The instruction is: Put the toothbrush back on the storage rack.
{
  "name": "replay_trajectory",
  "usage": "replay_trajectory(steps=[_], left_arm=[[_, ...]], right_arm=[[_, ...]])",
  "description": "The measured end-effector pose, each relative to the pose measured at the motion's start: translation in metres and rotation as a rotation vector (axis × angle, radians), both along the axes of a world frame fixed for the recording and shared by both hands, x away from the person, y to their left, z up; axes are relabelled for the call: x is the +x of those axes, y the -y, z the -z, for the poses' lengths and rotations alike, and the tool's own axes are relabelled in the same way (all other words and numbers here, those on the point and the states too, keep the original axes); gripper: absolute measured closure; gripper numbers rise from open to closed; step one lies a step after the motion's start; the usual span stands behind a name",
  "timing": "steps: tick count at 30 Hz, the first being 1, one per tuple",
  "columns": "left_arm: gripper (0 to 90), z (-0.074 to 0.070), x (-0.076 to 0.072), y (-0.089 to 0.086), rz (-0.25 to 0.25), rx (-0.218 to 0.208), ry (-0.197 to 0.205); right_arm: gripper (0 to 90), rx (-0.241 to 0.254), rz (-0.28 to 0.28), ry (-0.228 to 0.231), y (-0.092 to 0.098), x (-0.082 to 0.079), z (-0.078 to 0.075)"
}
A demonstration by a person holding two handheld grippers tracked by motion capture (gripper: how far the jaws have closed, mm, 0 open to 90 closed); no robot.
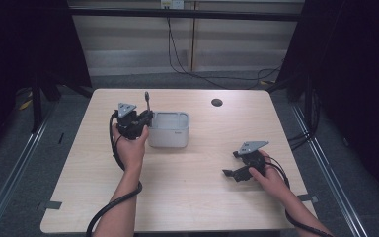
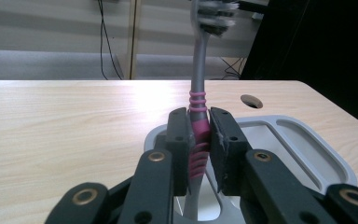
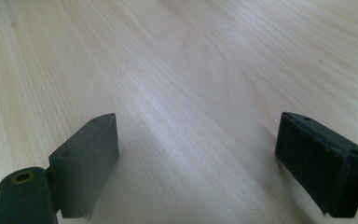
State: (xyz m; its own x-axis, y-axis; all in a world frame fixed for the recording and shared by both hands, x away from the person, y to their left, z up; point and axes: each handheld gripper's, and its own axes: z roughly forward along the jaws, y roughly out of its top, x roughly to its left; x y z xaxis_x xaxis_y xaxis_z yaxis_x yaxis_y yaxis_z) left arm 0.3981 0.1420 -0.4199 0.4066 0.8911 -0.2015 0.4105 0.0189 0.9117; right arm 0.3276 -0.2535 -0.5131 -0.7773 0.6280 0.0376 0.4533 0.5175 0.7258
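Your left gripper (image 2: 199,140) clamps a toothbrush (image 2: 198,100) upright above the grey tray's (image 2: 307,144) left end; your right gripper (image 3: 198,163) rests wide open, empty, on the table (image 1: 197,163).

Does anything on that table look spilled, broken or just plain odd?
Nothing looks spilled or broken. The one curious sight: the left gripper holds a grey-and-pink toothbrush upright, bristles on top, at the near-left corner of the grey bin. The right gripper is open, low over bare table.
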Motion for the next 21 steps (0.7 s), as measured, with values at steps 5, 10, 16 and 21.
replay_trajectory(steps=[5,10,16,21], left_arm=[[78.2,0.0014,-0.0004,0.0009,0.003,0.004,-0.006],[78.1,0.0027,-0.0005,0.0026,0.007,0.006,-0.015],[78.1,0.0023,-0.0002,0.0024,0.009,0.015,-0.019],[78.5,0.0015,-0.0006,0.0011,0.005,0.016,-0.021]], right_arm=[[12.9,-0.002,-0.002,0.002,0.0,0.0,0.0],[12.9,-0.002,-0.002,0.0,0.0,0.0,0.0],[12.9,-0.002,-0.002,0.0,0.0,0.0,0.0],[12.9,-0.002,-0.002,0.0,0.0,0.0,0.0]])
